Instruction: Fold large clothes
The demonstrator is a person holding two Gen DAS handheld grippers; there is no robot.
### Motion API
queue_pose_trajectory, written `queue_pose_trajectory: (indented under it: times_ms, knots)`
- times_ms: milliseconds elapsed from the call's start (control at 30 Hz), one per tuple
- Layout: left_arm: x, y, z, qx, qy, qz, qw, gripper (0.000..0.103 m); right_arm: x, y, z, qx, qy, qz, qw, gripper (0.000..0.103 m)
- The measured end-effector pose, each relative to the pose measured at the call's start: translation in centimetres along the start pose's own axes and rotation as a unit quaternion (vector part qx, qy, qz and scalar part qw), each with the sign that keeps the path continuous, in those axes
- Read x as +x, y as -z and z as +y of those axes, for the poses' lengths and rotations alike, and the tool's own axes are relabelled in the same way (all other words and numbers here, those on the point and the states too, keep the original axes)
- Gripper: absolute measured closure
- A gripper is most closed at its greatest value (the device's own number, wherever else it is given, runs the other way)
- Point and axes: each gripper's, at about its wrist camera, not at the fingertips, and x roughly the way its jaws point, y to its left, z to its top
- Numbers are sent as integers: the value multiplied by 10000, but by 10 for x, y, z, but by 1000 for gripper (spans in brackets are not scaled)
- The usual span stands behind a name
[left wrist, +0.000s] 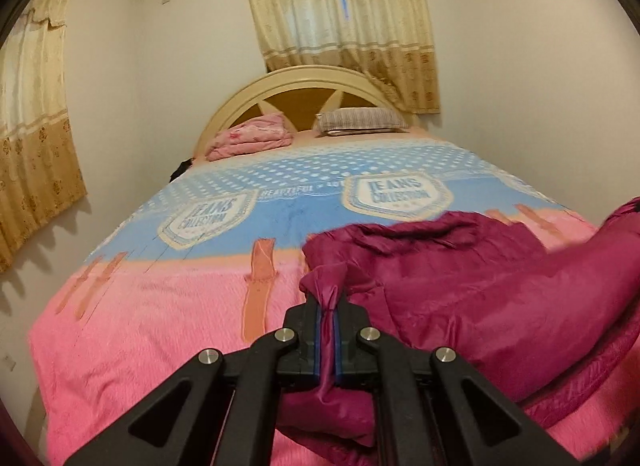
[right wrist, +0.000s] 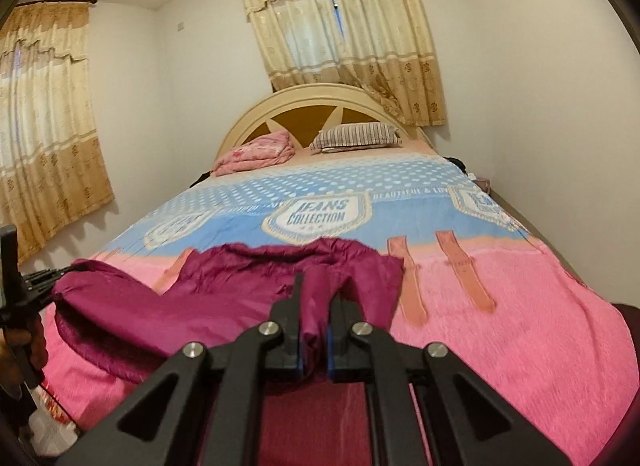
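Note:
A large magenta garment (left wrist: 472, 278) of shiny fabric lies crumpled on the near, pink end of the bed. My left gripper (left wrist: 327, 298) is shut on a bunched edge of it, held up off the blanket, with the cloth spreading away to the right. In the right wrist view the same garment (right wrist: 248, 290) stretches to the left, and my right gripper (right wrist: 316, 306) is shut on another fold of it. The left gripper (right wrist: 24, 286) shows at the far left edge of that view, held by a hand, with cloth hanging between the two grippers.
The bed carries a pink and blue blanket (left wrist: 160, 314) printed with "JEANS COLLECTION". A folded pink quilt (left wrist: 252, 139) and a striped pillow (left wrist: 360, 121) lie by the cream headboard (left wrist: 304, 77). Curtains (left wrist: 340, 25) hang behind, and white walls close in on both sides.

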Motion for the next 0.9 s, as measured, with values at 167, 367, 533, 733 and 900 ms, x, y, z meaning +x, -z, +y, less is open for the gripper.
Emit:
queue_pose_trajectory:
  times_ms: [167, 367, 533, 733, 900]
  knots:
    - [51, -24, 0, -8, -108, -27, 9999, 100, 37, -24, -3, 44, 147, -96, 9998, 95]
    - [109, -37, 4, -203, -197, 109, 9995, 95, 88, -39, -18, 164, 280, 117, 9994, 95]
    - [143, -46, 6, -360, -992, -26, 9944, 10, 131, -39, -31, 302, 434, 374, 9979, 95]
    - [173, -60, 7, -333, -1505, -258, 9877, 8, 181, -40, -39, 294, 612, 643, 9956, 95]
    - [212, -66, 25, -525, -1883, -22, 9807, 8, 222, -39, -47, 352, 713, 814, 9935, 93]
